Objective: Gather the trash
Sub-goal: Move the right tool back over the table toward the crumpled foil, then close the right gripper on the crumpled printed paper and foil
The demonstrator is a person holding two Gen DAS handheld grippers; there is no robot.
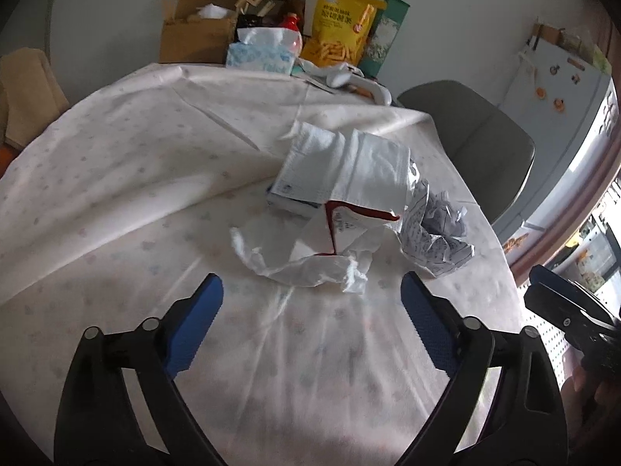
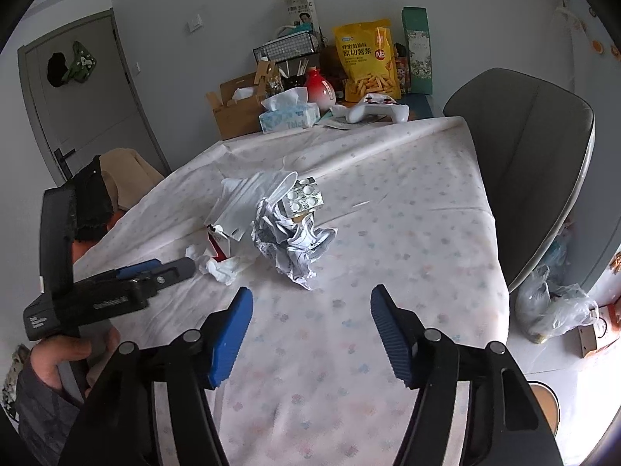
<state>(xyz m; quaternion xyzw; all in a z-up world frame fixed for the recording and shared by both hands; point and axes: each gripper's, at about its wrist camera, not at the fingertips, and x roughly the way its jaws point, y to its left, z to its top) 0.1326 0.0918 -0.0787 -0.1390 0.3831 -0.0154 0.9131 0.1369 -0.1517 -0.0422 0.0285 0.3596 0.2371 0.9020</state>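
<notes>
Trash pile mid-table at 12 o'clock from both grippers: crumpled paper [image 2: 289, 246], torn tissue [image 1: 310, 268], blister pack [image 2: 304, 196] — all light, soft, crushable. Left gripper [image 1: 312, 303] and right gripper [image 2: 310, 310] spread wide, empty. Pinch paper's bulging folds — likely easiest.

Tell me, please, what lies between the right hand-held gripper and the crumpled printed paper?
Nothing: in the right wrist view, only bare tablecloth lies between the open right hand-held gripper and the crumpled printed paper.
</notes>
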